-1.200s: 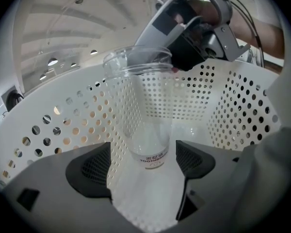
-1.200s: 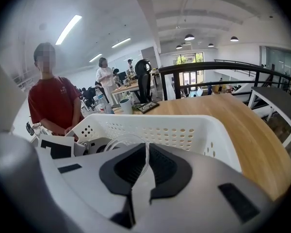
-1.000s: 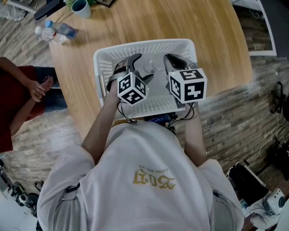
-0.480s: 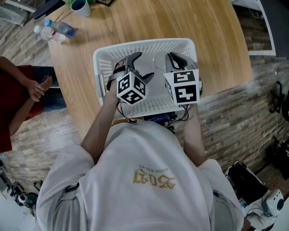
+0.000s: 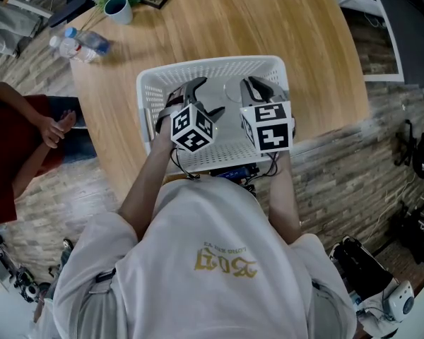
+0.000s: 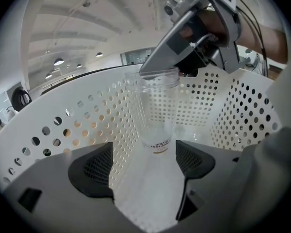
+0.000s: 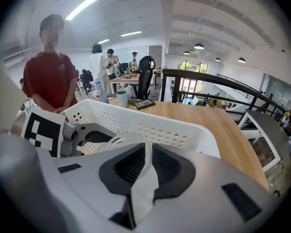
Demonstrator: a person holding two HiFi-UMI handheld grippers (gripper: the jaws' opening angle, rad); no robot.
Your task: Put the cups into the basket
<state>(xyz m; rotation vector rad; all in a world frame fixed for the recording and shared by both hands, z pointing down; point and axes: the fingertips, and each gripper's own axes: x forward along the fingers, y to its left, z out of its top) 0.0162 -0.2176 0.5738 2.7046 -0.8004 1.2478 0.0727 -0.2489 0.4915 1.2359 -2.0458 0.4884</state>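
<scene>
cup [image 6: 158, 111] print: too small for me to read
basket [image 5: 212, 65] near wall: partly covered, I can't see it

Near the base of the clear cup [image 6: 157, 108], a small printed label: two tiny dark lines, the lower in capital Latin letters, above a reddish mark, all too small to read with certainty. On the white T-shirt [image 5: 198, 302], a gold print of large figures beside a line of small capitals, upside down in the head view and not legible. On the faces of the left marker cube [image 5: 193, 128] and the right marker cube [image 5: 267, 126], only black-and-white square code patterns, with no readable text or number elsewhere.
</scene>
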